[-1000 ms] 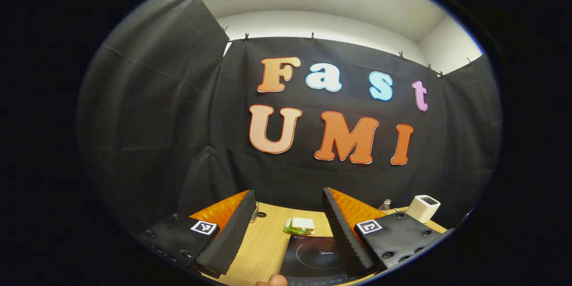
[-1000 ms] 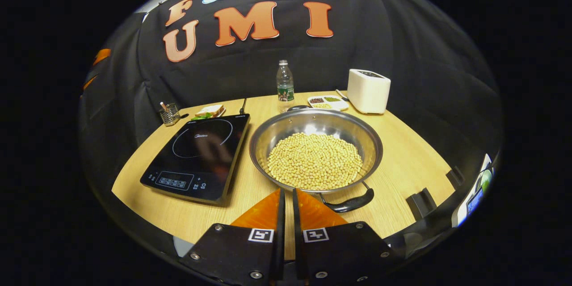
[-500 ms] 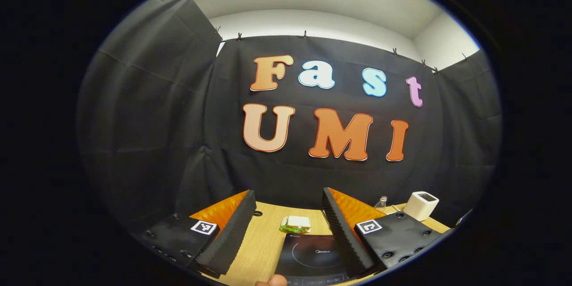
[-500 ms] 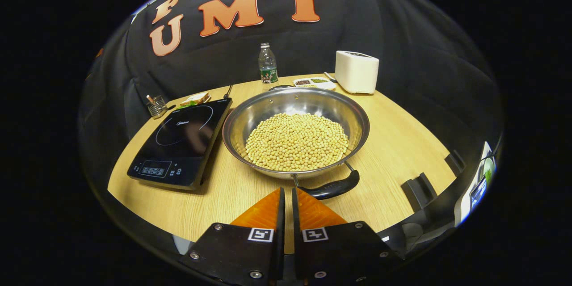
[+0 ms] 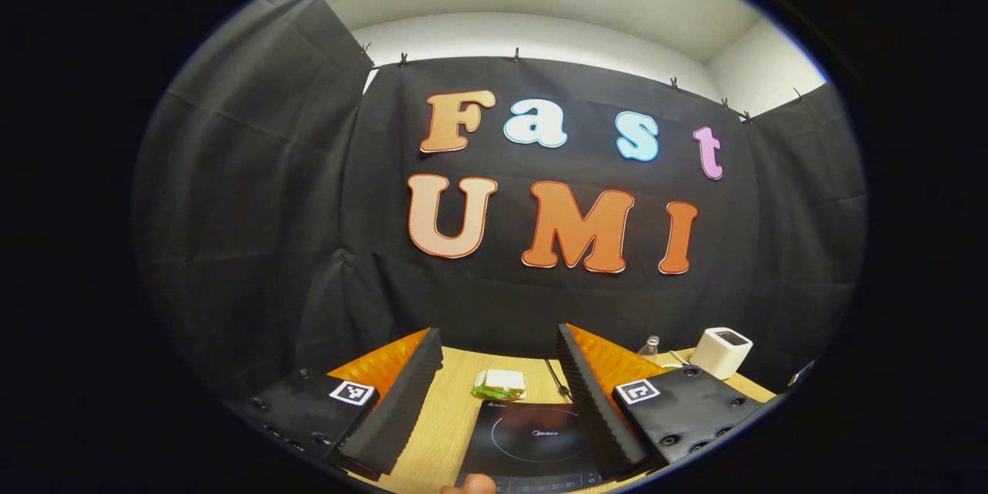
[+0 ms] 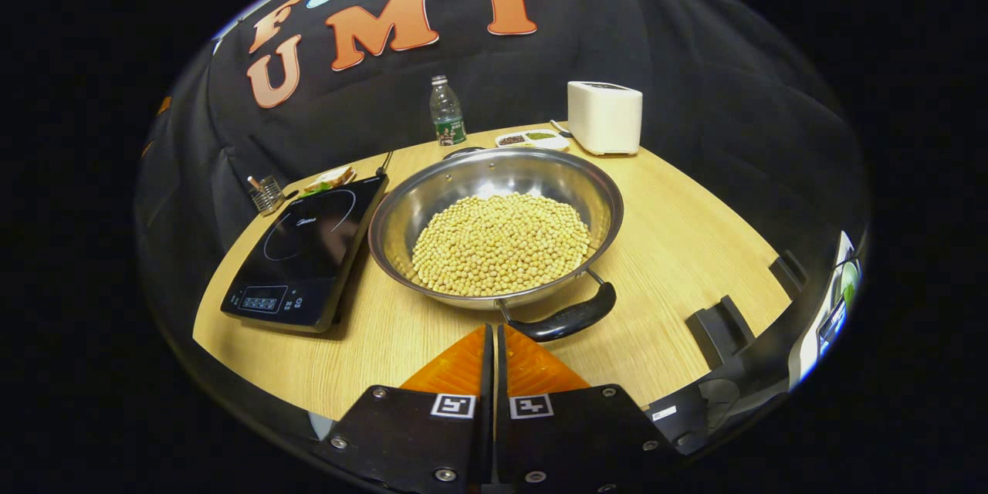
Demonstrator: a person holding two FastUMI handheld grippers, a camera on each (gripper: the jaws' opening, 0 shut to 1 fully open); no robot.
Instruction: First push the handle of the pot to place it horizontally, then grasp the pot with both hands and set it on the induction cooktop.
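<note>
- On the wooden table point(image 6: 695, 224) we see the pot point(image 6: 494, 235) of beans beside the cooktop point(image 6: 309, 247), its near handle point(image 6: 563, 318) just ahead of our right gripper point(image 6: 494, 355), fingers together.
- Our left gripper point(image 5: 498, 370), fingers apart and holding nothing, points at the cloth wall.
- Beyond the pot stand a bottle point(image 6: 446, 112) and a white toaster point(image 6: 604, 117); the pot's far handle is mostly hidden.
</note>
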